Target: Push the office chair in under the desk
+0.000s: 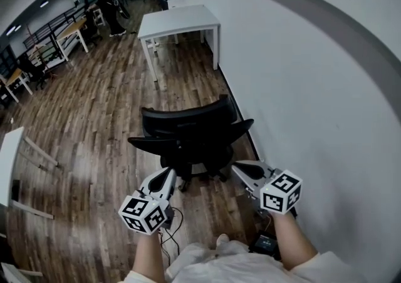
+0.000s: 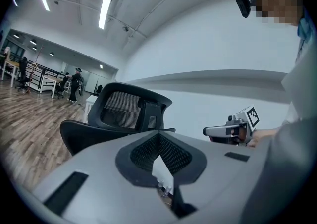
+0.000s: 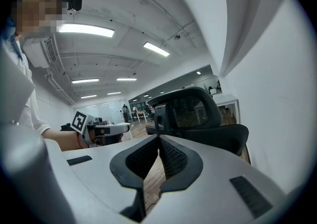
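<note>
Left gripper (image 1: 169, 173) and right gripper (image 1: 238, 166), both closed and empty, hover near the office chair (image 1: 191, 134) mid-frame. It is likely free-rolling and swivelling, so its stiff backrest should be pushed evenly on both sides.

Open-plan office — rows of desks (image 1: 67, 32), office chair (image 1: 188, 126), strip lights (image 2: 104, 13) (wood floor (image 1: 106, 106)).

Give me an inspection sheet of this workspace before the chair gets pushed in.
Surface: wooden plank floor.
Job's things: black office chair stands by the wall, well short of the white desk, not under it.
Clutter: small black box on the floor near the person.
Grippers: left gripper and right gripper both shut, empty, pointing at the chair.
Cables: dark cable loops on the floor.
Surroundings: white wall on the right; more desks and a person far off.
</note>
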Tool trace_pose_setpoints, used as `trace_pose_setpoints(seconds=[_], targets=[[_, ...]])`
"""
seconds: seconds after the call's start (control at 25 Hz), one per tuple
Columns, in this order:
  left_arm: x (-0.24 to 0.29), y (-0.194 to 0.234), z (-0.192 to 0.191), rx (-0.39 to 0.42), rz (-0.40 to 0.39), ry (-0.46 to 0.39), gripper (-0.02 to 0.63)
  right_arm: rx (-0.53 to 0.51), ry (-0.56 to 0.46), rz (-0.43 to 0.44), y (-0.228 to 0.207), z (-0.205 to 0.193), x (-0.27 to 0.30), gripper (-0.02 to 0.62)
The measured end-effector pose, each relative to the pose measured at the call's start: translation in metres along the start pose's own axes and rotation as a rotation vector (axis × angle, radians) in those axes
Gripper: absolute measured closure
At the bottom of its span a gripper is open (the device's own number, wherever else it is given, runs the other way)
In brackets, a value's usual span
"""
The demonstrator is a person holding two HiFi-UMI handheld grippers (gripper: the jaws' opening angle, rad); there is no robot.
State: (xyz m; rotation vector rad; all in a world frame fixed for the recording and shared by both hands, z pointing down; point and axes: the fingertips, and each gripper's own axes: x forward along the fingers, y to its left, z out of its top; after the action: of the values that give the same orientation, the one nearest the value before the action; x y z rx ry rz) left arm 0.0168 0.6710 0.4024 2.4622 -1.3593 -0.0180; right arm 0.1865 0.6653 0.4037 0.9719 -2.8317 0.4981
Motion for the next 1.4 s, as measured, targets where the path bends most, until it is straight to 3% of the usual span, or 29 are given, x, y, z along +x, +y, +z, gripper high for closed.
trace_pose_setpoints(seconds=[0.32,0.76,1.04,1.4], targets=[[0.014,0.013,-0.01,0.007,0.03,0.02,0.604,-0.012,0.01,0.049,-0.019,-0.004,0.015,0.56],[0.032,0.053,0.008,0.02,0.016,0.019,0.604,0.01,0.006,0.012,-0.052,0.01,0.035,0.56],[0.033,0.08,0.014,0.068,0.035,0.063,0.603,0.004,0.027,0.006,-0.064,0.013,0.046,0.56],[0.041,0.101,0.011,0.156,0.043,0.159,0.596,-0.126,0.115,0.019,-0.084,0.015,0.06,0.56]])
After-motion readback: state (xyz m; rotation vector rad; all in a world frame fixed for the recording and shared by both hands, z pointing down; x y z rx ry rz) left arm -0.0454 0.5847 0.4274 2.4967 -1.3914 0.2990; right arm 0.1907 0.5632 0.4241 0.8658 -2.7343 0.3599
